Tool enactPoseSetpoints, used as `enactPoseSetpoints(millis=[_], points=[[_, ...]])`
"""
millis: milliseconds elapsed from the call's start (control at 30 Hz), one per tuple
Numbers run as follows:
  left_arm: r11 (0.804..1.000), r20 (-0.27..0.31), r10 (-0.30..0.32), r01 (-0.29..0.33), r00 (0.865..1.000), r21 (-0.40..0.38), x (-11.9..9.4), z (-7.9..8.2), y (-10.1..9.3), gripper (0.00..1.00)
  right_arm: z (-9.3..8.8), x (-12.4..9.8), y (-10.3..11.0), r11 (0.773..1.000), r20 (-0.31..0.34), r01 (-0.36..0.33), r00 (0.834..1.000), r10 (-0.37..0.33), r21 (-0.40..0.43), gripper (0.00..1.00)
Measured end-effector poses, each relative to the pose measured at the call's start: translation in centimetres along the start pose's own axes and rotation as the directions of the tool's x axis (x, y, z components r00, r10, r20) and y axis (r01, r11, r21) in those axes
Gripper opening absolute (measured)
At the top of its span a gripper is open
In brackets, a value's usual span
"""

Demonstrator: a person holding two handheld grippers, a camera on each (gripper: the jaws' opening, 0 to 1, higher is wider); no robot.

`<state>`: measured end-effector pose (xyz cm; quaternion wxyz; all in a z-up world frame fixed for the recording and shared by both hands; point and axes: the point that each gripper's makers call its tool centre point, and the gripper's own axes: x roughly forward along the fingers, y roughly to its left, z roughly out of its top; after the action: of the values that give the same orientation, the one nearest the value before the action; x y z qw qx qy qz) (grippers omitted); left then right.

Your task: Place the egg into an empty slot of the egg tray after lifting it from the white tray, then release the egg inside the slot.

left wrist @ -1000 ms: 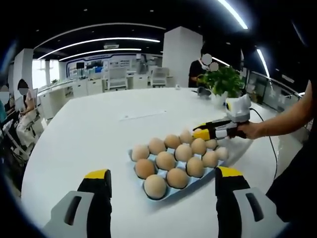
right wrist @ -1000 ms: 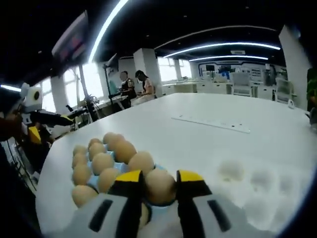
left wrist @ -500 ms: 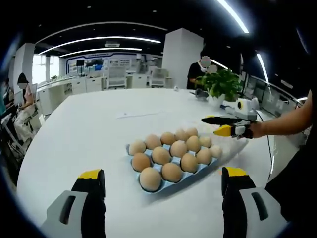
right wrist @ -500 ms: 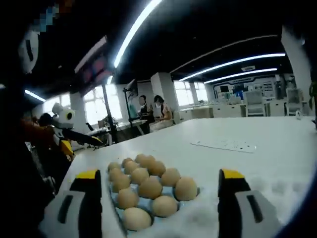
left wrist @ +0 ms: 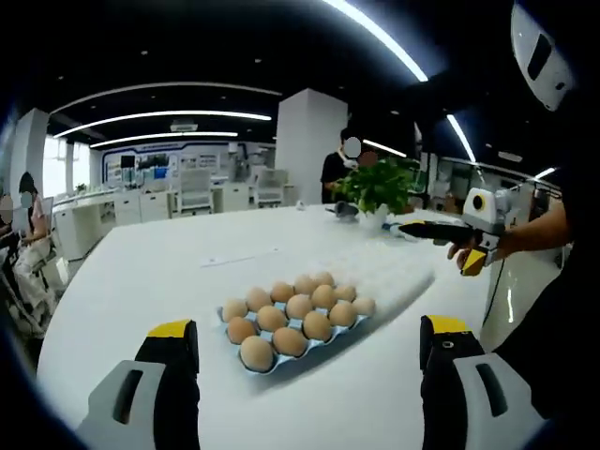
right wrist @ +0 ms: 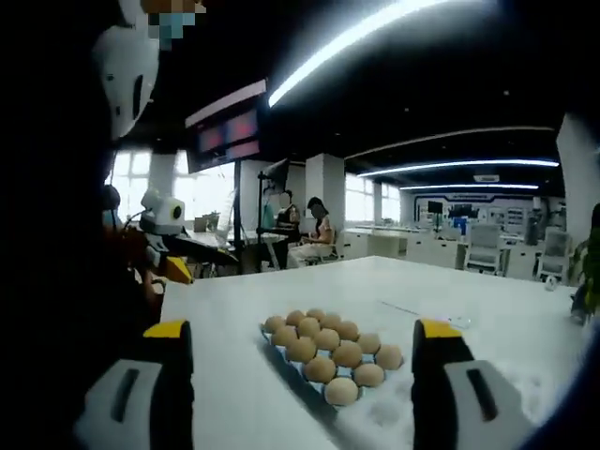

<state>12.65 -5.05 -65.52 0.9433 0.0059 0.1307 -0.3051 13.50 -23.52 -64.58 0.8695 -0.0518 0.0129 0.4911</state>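
Note:
A blue egg tray [left wrist: 274, 367] lies on the white table [left wrist: 141, 281], its slots holding several brown eggs [left wrist: 289, 324]. Beyond it lies the white tray [left wrist: 398, 274]. My left gripper [left wrist: 307, 328] hangs open over the table's near side, well short of the egg tray, nothing between its fingers. At the right, a hand holds my right gripper [left wrist: 405, 228] raised above the table. In the right gripper view the same egg tray [right wrist: 281, 345] and its eggs [right wrist: 328, 354] lie ahead, and my right gripper [right wrist: 302, 328] is open and empty. My left gripper [right wrist: 211, 253] appears there at the left.
A potted plant [left wrist: 373, 187] stands at the table's far edge. A thin white strip [left wrist: 239, 257] lies on the table behind the egg tray. People sit at desks in the background [right wrist: 314, 234]. The holder's arm [left wrist: 539, 230] reaches in from the right.
A second ago my right gripper was shut on an egg at the egg tray; it opened and left the egg there. Both grippers have since drawn back and up from the tray.

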Motion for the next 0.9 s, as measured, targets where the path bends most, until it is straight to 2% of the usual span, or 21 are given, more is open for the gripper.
enactPoseSetpoints(millis=[167,267,333,400,467,567,633,800,900], points=[[0.999,0.002,0.034,-0.034,0.999,0.016,-0.8,0.1,-1.4,1.0,-0.5,-0.5,1.4,0.998,-0.015,-0.064,0.998,0.064,-0.018,1.0],[0.996,0.019,0.085,-0.086,0.996,0.031,-0.6,0.6,-2.1,1.0,-0.3,-1.1,0.5,0.996,0.017,-0.091,0.996,0.091,-0.001,1.0],[0.994,0.005,0.111,-0.111,0.994,0.019,-0.3,0.9,-2.8,1.0,0.1,-1.4,0.4,0.992,0.032,-0.119,0.992,0.118,0.043,1.0],[0.993,0.031,0.113,-0.114,0.993,0.029,-0.1,1.9,-4.1,1.0,0.9,-2.0,0.1,0.99,0.055,-0.142,0.988,0.142,-0.01,0.99],[0.99,0.006,0.124,-0.124,0.992,0.062,0.1,2.0,-4.7,1.0,0.9,-2.6,-0.5,0.989,0.054,-0.145,0.988,0.145,-0.007,0.99],[0.989,0.017,0.117,-0.118,0.993,0.088,0.6,2.5,-5.8,1.0,0.8,-3.8,-1.1,0.988,0.073,-0.155,0.985,0.156,-0.013,0.99],[0.987,0.027,0.113,-0.115,0.993,0.114,0.9,2.5,-6.2,1.0,0.3,-4.4,-1.5,0.987,0.053,-0.156,0.986,0.159,-0.043,0.99],[0.99,0.002,0.085,-0.084,0.996,0.112,2.2,1.6,-7.3,1.0,0.4,-5.9,-2.3,0.99,0.058,-0.134,0.989,0.137,-0.045,0.98],[0.992,0.013,0.073,-0.074,0.997,0.101,2.9,1.7,-7.9,1.0,0.3,-6.5,-2.3,0.988,0.044,-0.148,0.988,0.15,-0.047,0.98]])
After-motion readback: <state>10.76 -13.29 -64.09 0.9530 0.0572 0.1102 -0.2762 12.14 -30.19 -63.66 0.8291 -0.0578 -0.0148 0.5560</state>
